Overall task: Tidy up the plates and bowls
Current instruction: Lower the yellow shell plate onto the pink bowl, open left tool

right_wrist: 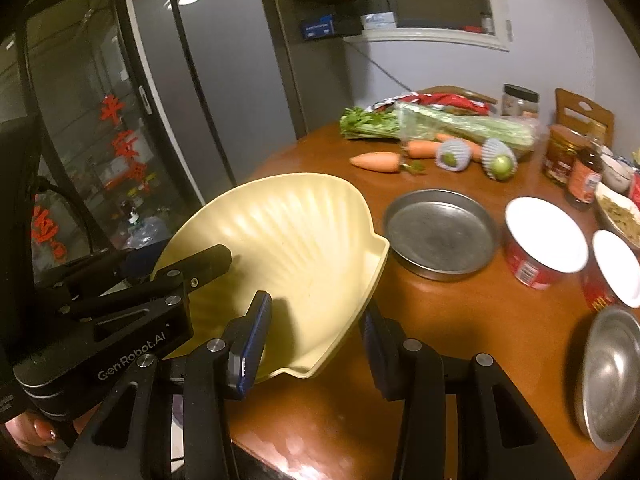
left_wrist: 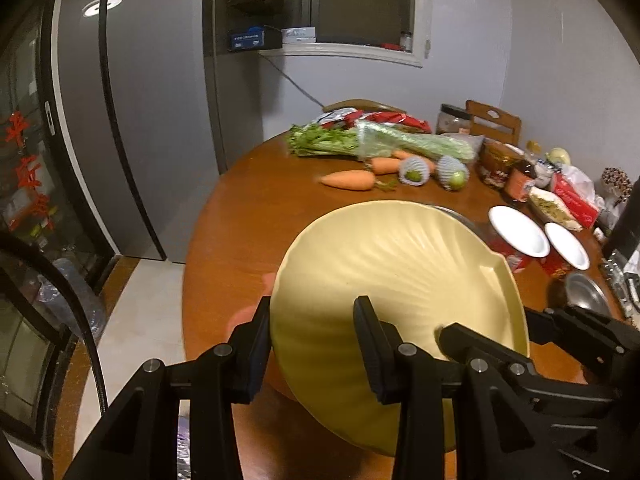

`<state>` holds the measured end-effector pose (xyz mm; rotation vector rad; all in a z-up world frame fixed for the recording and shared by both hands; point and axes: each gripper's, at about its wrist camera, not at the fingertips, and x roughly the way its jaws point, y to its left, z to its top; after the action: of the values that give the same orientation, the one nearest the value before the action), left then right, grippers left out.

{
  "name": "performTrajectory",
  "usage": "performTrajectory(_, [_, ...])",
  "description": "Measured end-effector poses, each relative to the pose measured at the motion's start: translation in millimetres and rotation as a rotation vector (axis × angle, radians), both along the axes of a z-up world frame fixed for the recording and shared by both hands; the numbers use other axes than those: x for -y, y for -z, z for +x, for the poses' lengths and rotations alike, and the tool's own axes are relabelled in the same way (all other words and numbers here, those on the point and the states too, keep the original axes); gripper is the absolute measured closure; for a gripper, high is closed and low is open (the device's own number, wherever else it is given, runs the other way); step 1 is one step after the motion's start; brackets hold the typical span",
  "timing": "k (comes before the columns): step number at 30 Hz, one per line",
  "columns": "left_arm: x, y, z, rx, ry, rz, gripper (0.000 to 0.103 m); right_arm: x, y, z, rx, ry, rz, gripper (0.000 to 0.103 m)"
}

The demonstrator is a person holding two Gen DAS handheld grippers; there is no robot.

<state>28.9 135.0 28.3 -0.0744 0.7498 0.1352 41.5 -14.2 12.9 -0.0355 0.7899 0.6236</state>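
A pale yellow shell-shaped plate (left_wrist: 400, 292) is held tilted above the near edge of the round wooden table (left_wrist: 256, 216). My left gripper (left_wrist: 312, 340) straddles its left rim, one finger under and one finger on top, jaws wide. My right gripper (right_wrist: 316, 340) straddles the plate (right_wrist: 288, 248) at its near corner, jaws wide too. In the right wrist view the left gripper's fingers (right_wrist: 200, 264) rest on the plate's inner face. A round metal dish (right_wrist: 440, 236) lies just beyond the plate. Two white-lined red bowls (right_wrist: 544, 240) stand to its right.
Carrots (left_wrist: 348, 179), celery (left_wrist: 380, 140), net-wrapped fruit (left_wrist: 416, 172), jars and sauce bottles (left_wrist: 520, 180) crowd the far side. Another metal dish (right_wrist: 612, 376) lies at the right edge. A fridge (left_wrist: 132, 120) and a glass cabinet (left_wrist: 28, 184) stand left.
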Motion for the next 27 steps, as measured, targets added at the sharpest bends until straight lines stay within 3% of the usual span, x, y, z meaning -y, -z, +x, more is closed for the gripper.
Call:
performTrajectory(11, [-24, 39, 25, -0.092, -0.009, 0.021, 0.064, -37, 29, 22, -0.072, -0.016, -0.038, 0.056])
performTrajectory(27, [-27, 55, 34, -0.1, -0.016, 0.022, 0.064, -45, 53, 39, -0.085, 0.02, -0.093, 0.056])
